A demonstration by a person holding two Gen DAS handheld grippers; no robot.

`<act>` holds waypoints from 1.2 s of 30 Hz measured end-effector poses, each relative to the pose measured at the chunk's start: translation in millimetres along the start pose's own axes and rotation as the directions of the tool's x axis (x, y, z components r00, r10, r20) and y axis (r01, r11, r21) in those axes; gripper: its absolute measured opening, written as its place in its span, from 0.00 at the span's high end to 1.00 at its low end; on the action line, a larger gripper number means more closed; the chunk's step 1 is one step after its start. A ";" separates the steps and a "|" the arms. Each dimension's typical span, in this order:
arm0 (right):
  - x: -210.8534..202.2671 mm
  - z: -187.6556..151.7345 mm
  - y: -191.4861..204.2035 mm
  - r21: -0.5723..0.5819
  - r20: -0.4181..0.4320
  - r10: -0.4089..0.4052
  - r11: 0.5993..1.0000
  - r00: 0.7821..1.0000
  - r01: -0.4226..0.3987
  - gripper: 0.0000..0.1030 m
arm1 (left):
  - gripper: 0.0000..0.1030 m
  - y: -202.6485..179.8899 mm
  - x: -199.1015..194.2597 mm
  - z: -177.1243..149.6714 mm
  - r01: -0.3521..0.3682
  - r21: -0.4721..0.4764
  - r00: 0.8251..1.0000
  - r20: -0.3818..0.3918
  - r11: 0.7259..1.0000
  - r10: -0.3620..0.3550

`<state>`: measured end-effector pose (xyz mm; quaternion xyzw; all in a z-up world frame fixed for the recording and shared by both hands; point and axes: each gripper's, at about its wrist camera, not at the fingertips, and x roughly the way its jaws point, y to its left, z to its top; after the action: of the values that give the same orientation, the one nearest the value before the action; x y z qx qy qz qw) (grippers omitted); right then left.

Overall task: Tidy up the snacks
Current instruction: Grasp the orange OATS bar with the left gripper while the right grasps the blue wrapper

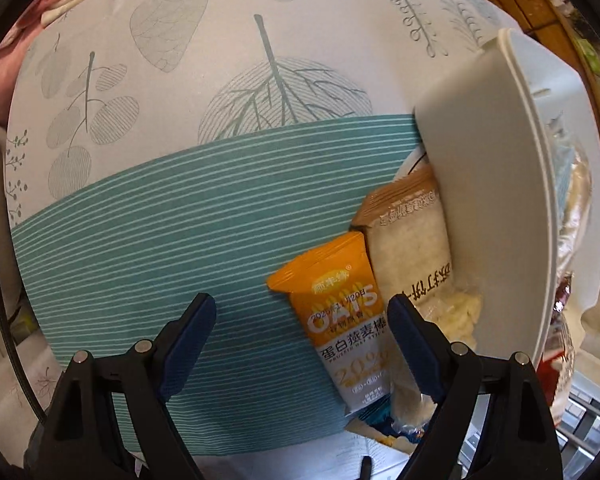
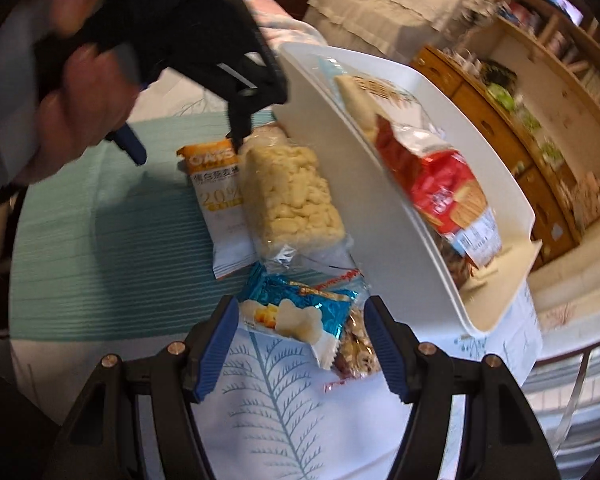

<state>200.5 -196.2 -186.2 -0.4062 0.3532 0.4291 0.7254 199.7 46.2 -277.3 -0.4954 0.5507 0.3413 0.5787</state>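
The job looks partly done. Going left to right on the tablecloth (image 1: 220, 208): the left gripper (image 1: 302, 316) hangs with its fingers spread wide, nothing between them but the orange oat bar (image 1: 340, 320) lying flat on the cloth below. Just beside that bar on its right lies the rice cracker pack (image 1: 414, 248), touching the outer wall of the white bin (image 1: 480, 184).

From the right wrist view, the right gripper (image 2: 300, 336) is also spread, empty, with the blue snack packet (image 2: 296, 312) sitting in the gap between its fingers, and a nut bar (image 2: 356, 344) half under that packet. Neither looks pinched yet.

Further right, the bin already holds a red biscuit bag (image 2: 440, 192) and a pale packet (image 2: 360, 100); whatever lies deeper is too blurred to name.

So at least two snacks are in, and four wait outside on the cloth. My guess is the blue packet goes next.
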 end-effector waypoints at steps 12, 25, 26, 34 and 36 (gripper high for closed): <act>16.8 -2.6 -1.2 -0.023 0.005 0.026 0.999 1.000 -0.026 0.37 | 0.39 -6.7 12.9 -0.5 -0.003 -0.043 0.999 -0.037 0.999 0.002; 20.8 -9.4 4.6 0.047 0.000 0.116 0.992 0.993 -0.116 0.57 | 0.62 1.3 17.9 -13.6 0.030 -0.083 0.996 -0.082 0.996 -0.037; 21.0 -9.4 4.1 0.060 -0.004 0.123 0.991 0.992 -0.122 0.58 | 0.62 2.0 18.1 -15.2 0.033 -0.081 0.996 -0.082 0.996 -0.040; 19.1 -4.0 -13.3 0.172 -0.018 0.146 0.975 0.989 -0.140 0.80 | 0.63 17.3 6.5 -16.9 0.038 -0.044 0.997 -0.069 0.998 -0.041; 19.0 -2.3 -18.2 0.197 -0.027 0.154 0.970 0.988 -0.146 0.84 | 0.63 18.7 0.6 -16.5 0.037 -0.039 0.997 -0.066 0.999 -0.040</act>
<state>223.9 -197.4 -198.3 -0.3144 0.4382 0.4374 0.7196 177.3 35.6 -280.0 -0.5277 0.5537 0.3236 0.5570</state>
